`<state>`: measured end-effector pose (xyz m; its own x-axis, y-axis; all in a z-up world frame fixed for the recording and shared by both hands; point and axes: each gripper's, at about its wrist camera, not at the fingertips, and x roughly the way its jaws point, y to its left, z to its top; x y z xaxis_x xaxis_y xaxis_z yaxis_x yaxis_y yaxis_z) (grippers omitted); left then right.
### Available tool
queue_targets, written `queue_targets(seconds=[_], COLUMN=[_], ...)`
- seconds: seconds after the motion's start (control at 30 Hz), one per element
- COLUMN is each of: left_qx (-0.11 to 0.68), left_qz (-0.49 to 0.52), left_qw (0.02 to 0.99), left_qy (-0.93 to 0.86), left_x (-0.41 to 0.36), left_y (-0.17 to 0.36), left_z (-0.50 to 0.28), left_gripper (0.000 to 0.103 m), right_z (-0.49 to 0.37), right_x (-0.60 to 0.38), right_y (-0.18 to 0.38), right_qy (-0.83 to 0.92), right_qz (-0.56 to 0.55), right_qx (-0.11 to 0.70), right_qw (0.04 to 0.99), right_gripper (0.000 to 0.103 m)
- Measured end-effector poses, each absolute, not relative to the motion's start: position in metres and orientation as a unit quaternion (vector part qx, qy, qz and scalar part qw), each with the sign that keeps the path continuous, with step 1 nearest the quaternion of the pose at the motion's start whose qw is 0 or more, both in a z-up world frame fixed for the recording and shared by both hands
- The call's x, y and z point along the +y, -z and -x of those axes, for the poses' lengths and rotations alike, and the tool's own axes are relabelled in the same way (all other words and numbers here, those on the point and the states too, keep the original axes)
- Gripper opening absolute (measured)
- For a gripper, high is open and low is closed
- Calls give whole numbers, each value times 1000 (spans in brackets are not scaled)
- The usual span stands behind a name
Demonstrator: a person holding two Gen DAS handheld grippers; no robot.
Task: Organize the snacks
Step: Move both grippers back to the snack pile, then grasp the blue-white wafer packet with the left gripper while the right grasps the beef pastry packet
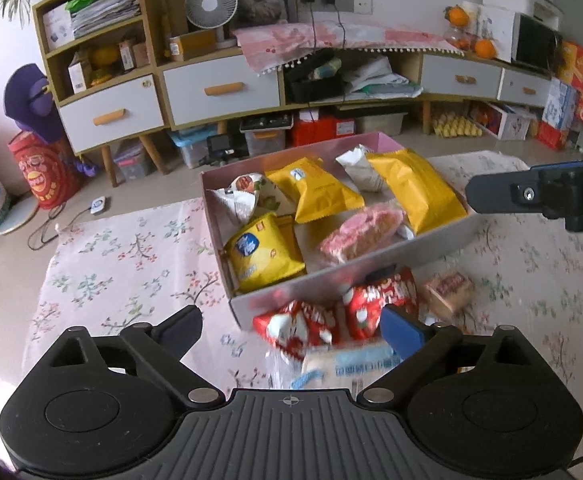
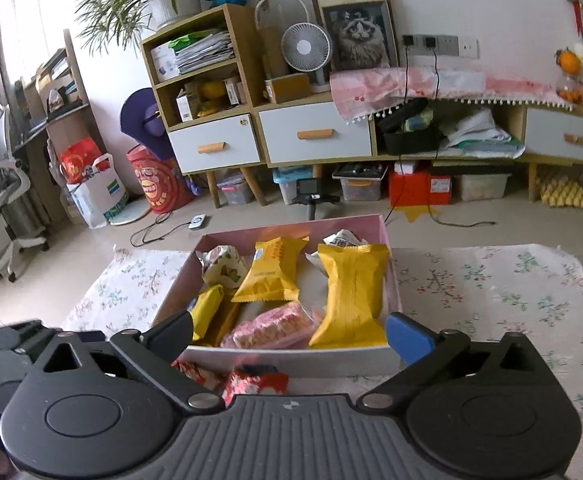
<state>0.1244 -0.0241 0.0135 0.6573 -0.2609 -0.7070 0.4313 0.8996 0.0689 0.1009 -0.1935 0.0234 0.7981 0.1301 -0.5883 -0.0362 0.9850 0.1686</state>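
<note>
Ahead of both tongs, and beneath everything: desk (image 1: 123,256) covered in a pale floral cloth.

On it, straight in front of the right tongs (image 2: 291,334) and ahead and slightly right of the left tongs (image 1: 293,324): pink open box (image 1: 423,246), holding most of the snacks.

Inside the box, on the far right from the left tongs: long yellow packet (image 1: 415,190), lying flat, with a white wrapper (image 1: 357,168) just behind it. Toward the middle: smaller yellow packet (image 1: 315,188). Nearest the left tongs, in the box's near corner: yellow packet with a blue emblem (image 1: 261,252). Beside that, near the front wall: pink-wrapped cake (image 1: 361,232). At the back left: white patterned pouch (image 1: 247,192).

Outside the box, on the cloth between the left tongs' fingers: 2 red packets (image 1: 331,316), touching the box's front wall, with a pale blue-and-white packet (image 1: 351,364) closer still. Just right of these: small tan snack (image 1: 449,288), blurred.

Left tongs: released, fingers spread wide over the loose packets, pressing on none. Right tongs: released, fingers spread about as wide as the box's near wall, grasping nothing; seen also from the left wrist view as a dark arm to the right of the box.
</note>
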Motion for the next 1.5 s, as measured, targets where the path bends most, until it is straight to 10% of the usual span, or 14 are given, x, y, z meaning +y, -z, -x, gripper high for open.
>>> queue_targets(seconds=[1.5], left_qx=[412], left_qz=[-160], left_qw=[854], left_qy=[275], left_x=[-47], left_y=[49], left_z=[-70], left_gripper=[97], right_z=[-64], right_x=[-186], right_y=[36], right_qy=[-64], right_qz=[75], right_qx=[379], right_qw=[920], right_gripper=[86])
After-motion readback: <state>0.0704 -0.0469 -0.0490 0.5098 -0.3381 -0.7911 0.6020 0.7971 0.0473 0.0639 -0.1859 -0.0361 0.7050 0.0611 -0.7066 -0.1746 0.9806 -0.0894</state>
